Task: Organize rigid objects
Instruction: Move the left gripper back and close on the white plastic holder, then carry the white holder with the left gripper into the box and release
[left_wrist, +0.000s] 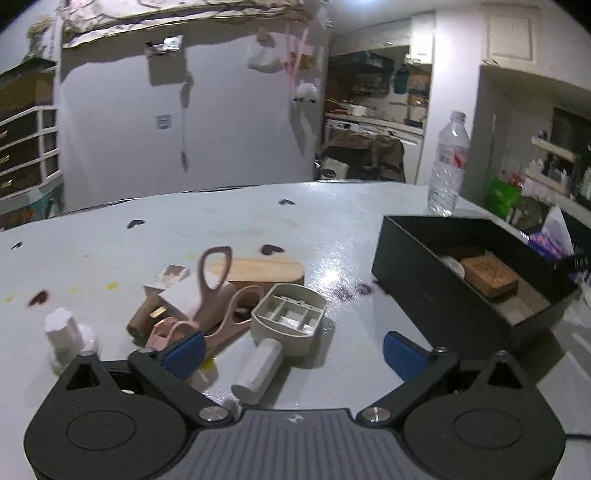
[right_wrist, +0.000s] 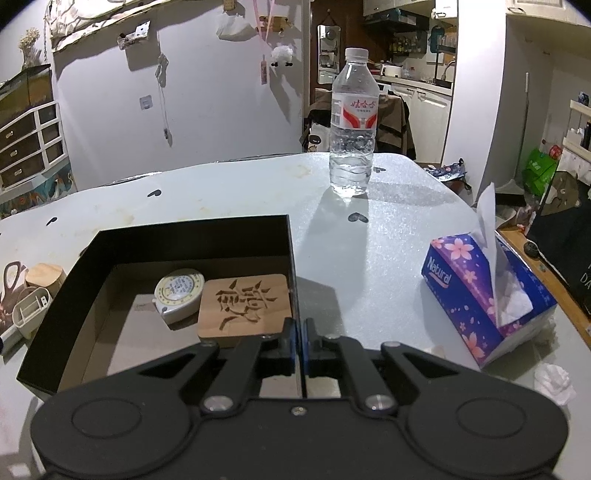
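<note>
A water bottle (right_wrist: 352, 125) stands on the table (right_wrist: 388, 229), well apart from a purple tissue box (right_wrist: 480, 295).

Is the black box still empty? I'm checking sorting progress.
No: in the right wrist view the black box already holds a carved wooden coaster and a tape measure.

We see the scissors (left_wrist: 218, 295) partly hidden by the left blue finger (left_wrist: 184, 352). Pile items under them are blurred. Box (left_wrist: 443, 295) wall hides most of its contents here.
</note>
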